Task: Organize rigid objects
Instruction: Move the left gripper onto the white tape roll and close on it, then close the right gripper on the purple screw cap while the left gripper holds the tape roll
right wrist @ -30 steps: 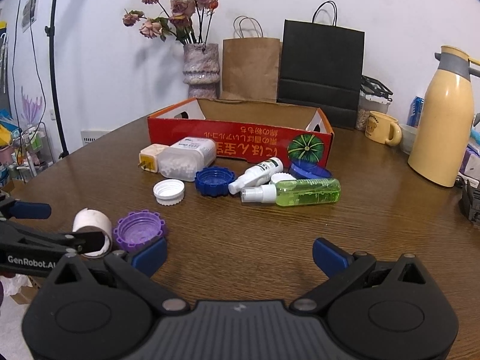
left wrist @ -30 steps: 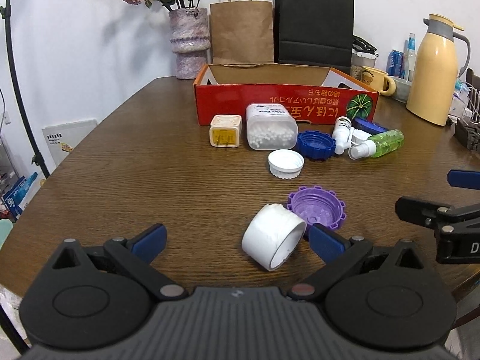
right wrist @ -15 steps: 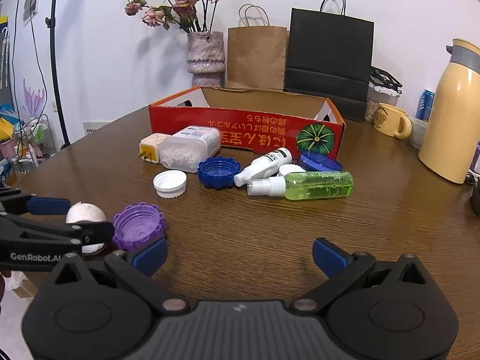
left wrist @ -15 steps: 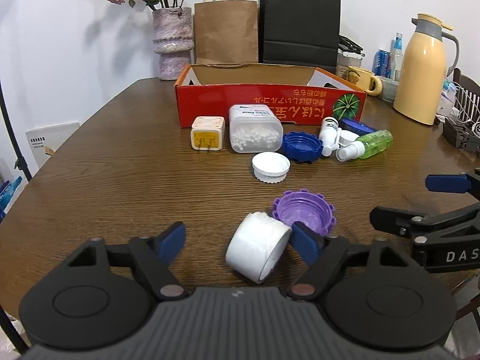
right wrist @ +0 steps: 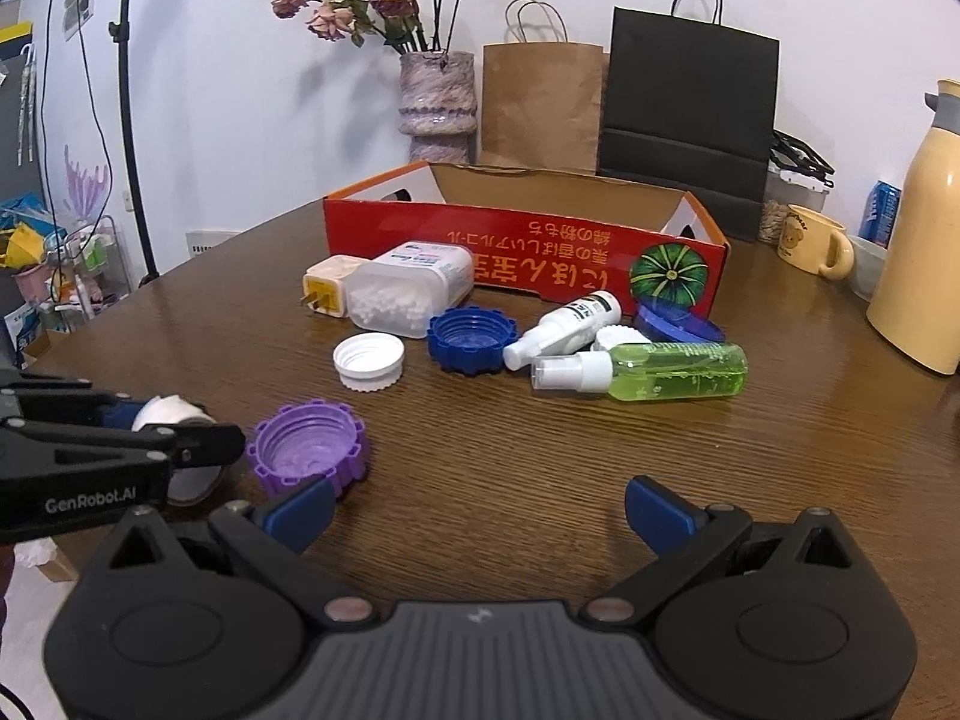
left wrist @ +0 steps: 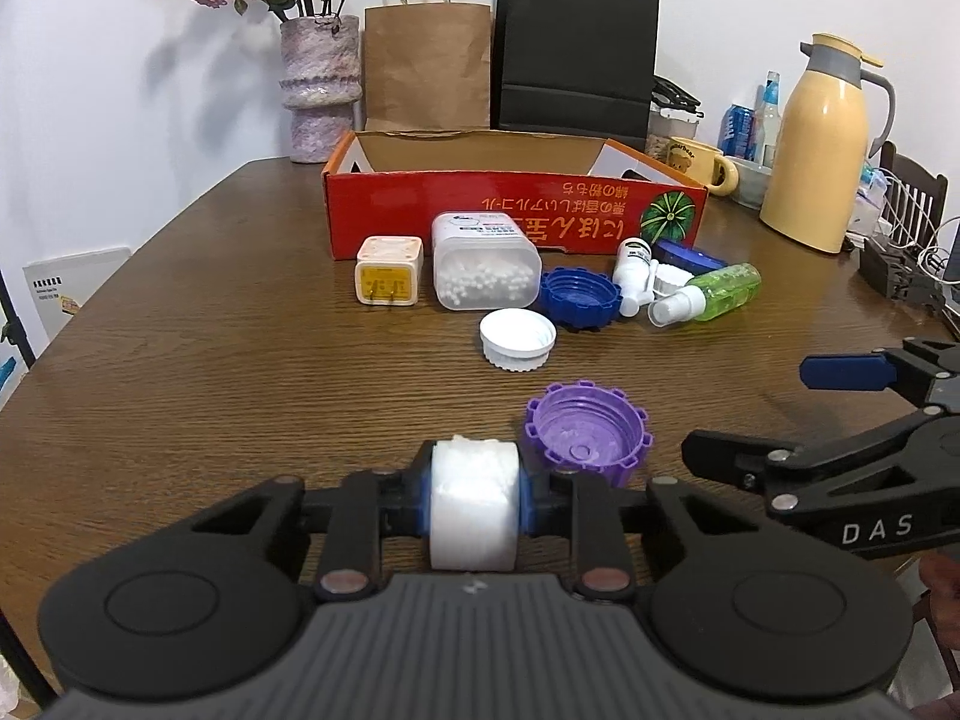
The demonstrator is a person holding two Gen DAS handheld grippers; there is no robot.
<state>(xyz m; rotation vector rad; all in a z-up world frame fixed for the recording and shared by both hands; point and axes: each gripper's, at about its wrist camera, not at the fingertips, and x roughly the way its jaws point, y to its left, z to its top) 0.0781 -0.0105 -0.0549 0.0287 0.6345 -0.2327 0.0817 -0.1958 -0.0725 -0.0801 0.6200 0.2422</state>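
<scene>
We see the left gripper [left wrist: 474, 501] pinching a white round cap [left wrist: 474, 504] between its blue pads; the cap looks smooth and cylindrical, just beside the purple ribbed cap [left wrist: 585, 432]. The right gripper [right wrist: 477, 507] has its jaws spread with nothing between them, near the same purple cap. Behind the purple cap lie a white ridged lid [left wrist: 517, 339] and a red cardboard box [left wrist: 480, 204] on the grainy wooden table [left wrist: 240, 360].

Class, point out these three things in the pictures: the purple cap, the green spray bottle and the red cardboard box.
purple cap [right wrist: 307, 447]: right wrist view, inside of its open top.
green spray bottle [right wrist: 675, 371]: right wrist view, middle of its body.
red cardboard box [left wrist: 456, 207]: left wrist view, front wall.
</scene>
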